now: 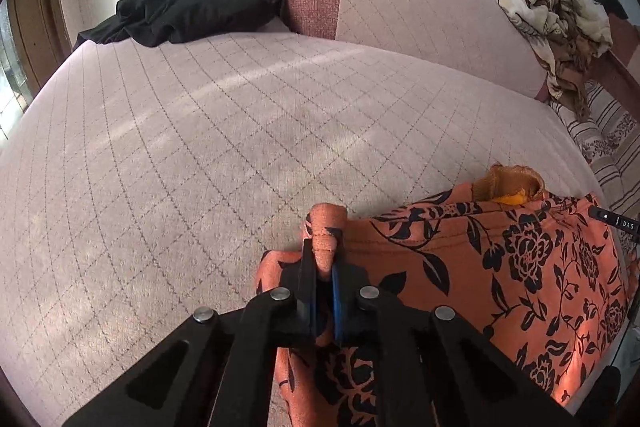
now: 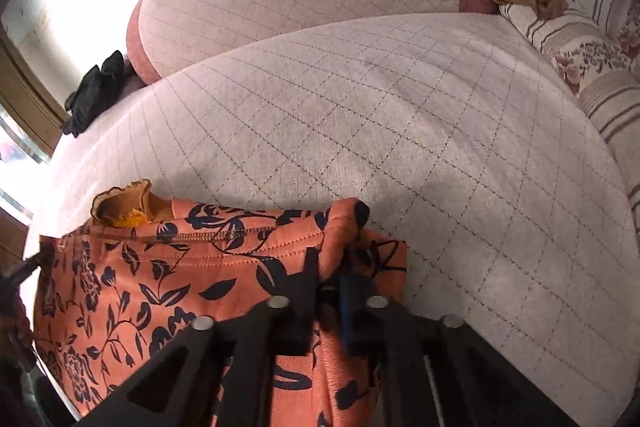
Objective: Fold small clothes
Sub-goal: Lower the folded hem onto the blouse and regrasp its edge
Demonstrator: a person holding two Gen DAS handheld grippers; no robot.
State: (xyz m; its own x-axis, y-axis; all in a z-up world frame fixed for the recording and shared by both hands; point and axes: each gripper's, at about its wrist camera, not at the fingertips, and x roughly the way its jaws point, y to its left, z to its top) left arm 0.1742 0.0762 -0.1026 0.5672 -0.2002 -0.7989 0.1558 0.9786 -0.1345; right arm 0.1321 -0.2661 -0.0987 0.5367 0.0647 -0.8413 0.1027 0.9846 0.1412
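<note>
Nearest the cameras, the left hand-held gripper (image 1: pixel 325 259) pinches a bunched corner of the orange floral garment (image 1: pixel 500 267) between its pressed-together fingers, and the right hand-held gripper (image 2: pixel 334 259) likewise clamps the garment's opposite corner (image 2: pixel 160 287). The garment hangs stretched between the two, its upper hem running roughly level at the near edge of the bed (image 1: pixel 200 147). It is salmon-orange cloth printed with dark flowers and leaves, with a stitched seam line below the hem, and a mustard-brown ruffled piece (image 2: pixel 120 203) shows above its top edge. Beyond it the quilted pink bed cover spreads wide and bare to the middle of the scene, giving open room ahead and to both sides. Farther off, a long pink bolster cushion (image 1: pixel 420 7) lies across the bed. At the far left a crumpled black garment (image 1: pixel 192 7) rests beside the bolster's end, and at the far right a heap of beige and brown cloth (image 1: pixel 560 15) sits near striped floral cushions (image 2: pixel 592 39).
</note>
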